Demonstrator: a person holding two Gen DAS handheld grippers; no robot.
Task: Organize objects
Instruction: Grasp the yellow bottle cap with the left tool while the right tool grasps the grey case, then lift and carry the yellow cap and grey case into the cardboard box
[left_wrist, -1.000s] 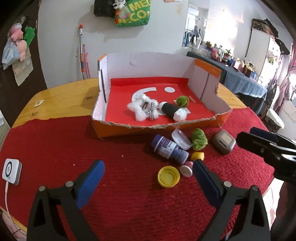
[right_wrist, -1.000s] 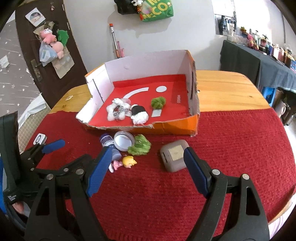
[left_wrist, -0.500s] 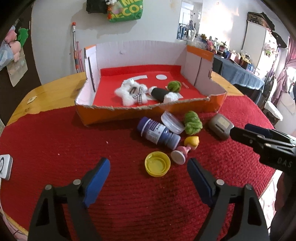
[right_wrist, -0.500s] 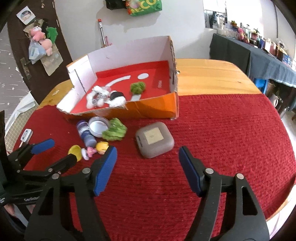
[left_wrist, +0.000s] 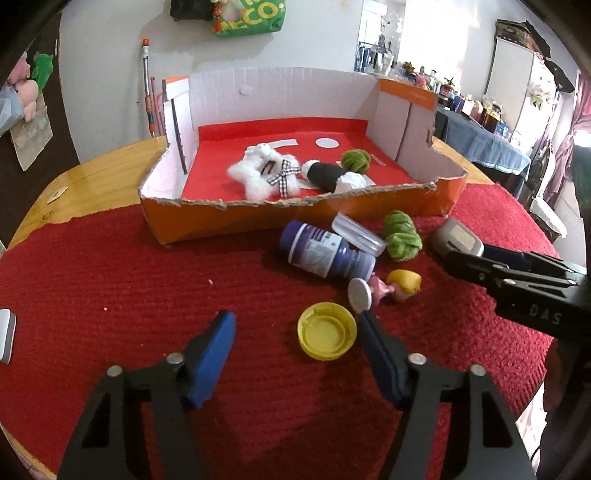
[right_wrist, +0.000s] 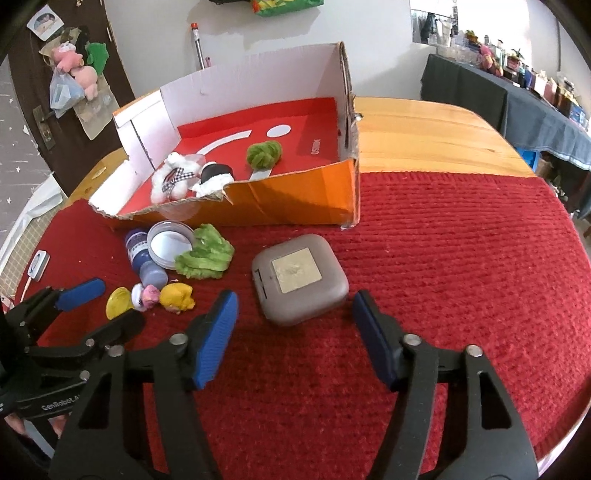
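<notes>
Three items already lie in the cardboard box (right_wrist: 295, 206). Your right gripper (right_wrist: 291, 325), spread wide and empty, has the grey case (right_wrist: 299, 277) flat on the red cloth just ahead, centred. Your left gripper (left_wrist: 295, 343), equally wide and empty, nears the yellow cap (left_wrist: 327, 336) beside its right finger.

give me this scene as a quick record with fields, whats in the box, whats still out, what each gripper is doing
surface: red cloth over a wooden table
container: open cardboard box
in box: white plush toy; black and white roll; green pompom
outside box: blue bottle lying down; clear lid; green yarn; grey case; yellow cap; small figure
left gripper: open, empty, yellow cap near its right finger
right gripper: open, empty, grey case just ahead
</notes>
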